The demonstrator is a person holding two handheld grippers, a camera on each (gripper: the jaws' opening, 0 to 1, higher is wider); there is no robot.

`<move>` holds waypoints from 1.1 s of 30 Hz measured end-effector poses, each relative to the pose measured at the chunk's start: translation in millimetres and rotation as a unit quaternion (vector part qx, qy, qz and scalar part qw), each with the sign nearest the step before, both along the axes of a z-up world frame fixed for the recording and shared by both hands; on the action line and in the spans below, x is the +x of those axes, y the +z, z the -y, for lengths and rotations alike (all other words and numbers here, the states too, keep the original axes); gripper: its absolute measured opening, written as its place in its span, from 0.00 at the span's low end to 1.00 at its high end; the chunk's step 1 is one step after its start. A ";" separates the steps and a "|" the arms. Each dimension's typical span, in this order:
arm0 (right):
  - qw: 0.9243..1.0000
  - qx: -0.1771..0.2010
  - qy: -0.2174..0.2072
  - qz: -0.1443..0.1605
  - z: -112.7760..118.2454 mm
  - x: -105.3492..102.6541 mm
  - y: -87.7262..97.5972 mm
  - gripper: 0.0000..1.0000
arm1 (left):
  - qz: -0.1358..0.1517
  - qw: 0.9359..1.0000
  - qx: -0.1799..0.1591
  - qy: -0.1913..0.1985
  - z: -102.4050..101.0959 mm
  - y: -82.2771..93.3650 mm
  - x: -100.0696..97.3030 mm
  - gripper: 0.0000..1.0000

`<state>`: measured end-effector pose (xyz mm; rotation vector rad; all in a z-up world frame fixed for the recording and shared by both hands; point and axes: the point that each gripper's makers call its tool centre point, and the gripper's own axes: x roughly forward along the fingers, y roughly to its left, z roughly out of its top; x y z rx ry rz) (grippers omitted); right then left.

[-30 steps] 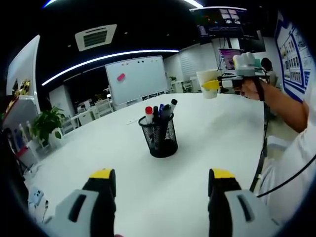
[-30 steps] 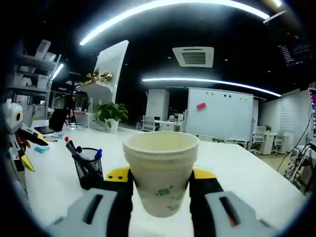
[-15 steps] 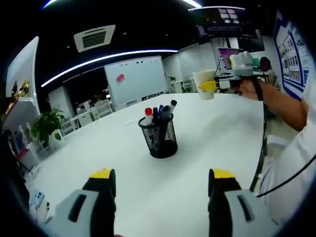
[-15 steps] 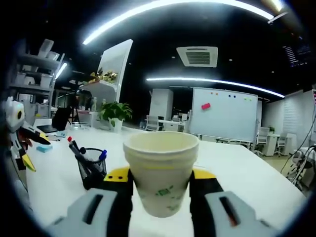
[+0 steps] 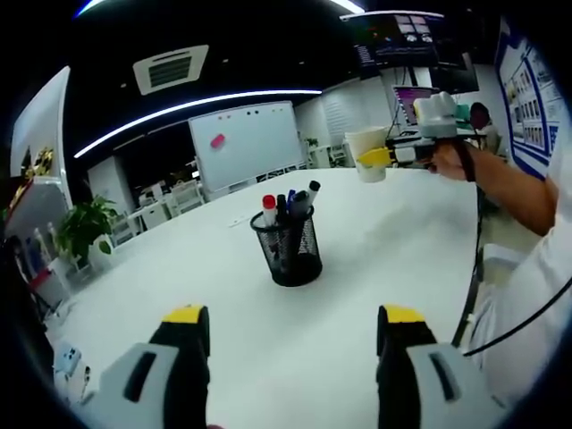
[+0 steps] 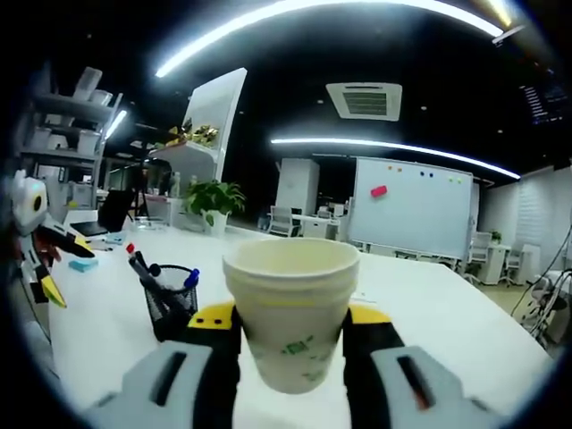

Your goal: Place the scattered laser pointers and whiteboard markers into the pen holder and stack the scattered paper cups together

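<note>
The right gripper has its jaws clamped on a white paper cup, one yellow-tipped jaw on each side of the cup's lower half. The cup is upright, mouth up, with a small green print low on its wall, and it is held up off the white tabletop. In the left gripper view the same cup shows in the air above the far right part of the tabletop, carried by the right gripper, with the person's hand and forearm behind it and a black cable hanging down from it.

The left gripper hangs low over the near edge of the tabletop with its jaws wide apart and nothing between them.

The black mesh pen holder stands upright near the middle of the tabletop, well apart from both grippers. Markers stick up out of it, among them a red-capped marker and several dark ones. In the right gripper view the pen holder stands to the left of the cup, farther off.

At the far left of the right gripper view the left gripper reaches in. A whiteboard stands in the room beyond the tabletop, and a potted plant stands off the left edge.
</note>
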<state>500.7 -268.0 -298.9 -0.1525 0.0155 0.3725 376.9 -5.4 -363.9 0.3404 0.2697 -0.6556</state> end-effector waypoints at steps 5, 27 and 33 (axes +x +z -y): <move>1.000 -0.002 0.006 -0.003 -3.6 -0.7 -3.2 0.45 | 0.000 1.000 0.003 0.002 -2.5 -1.6 -0.9 0.77; 0.999 -0.008 0.030 -0.017 -28.1 -0.3 -17.0 0.45 | 0.000 1.000 -0.005 0.004 -2.6 -0.6 -3.2 0.77; 0.999 -0.004 0.031 -0.025 -29.5 0.7 -21.8 0.45 | -0.005 1.000 -0.008 0.015 -8.1 -0.3 -2.6 0.76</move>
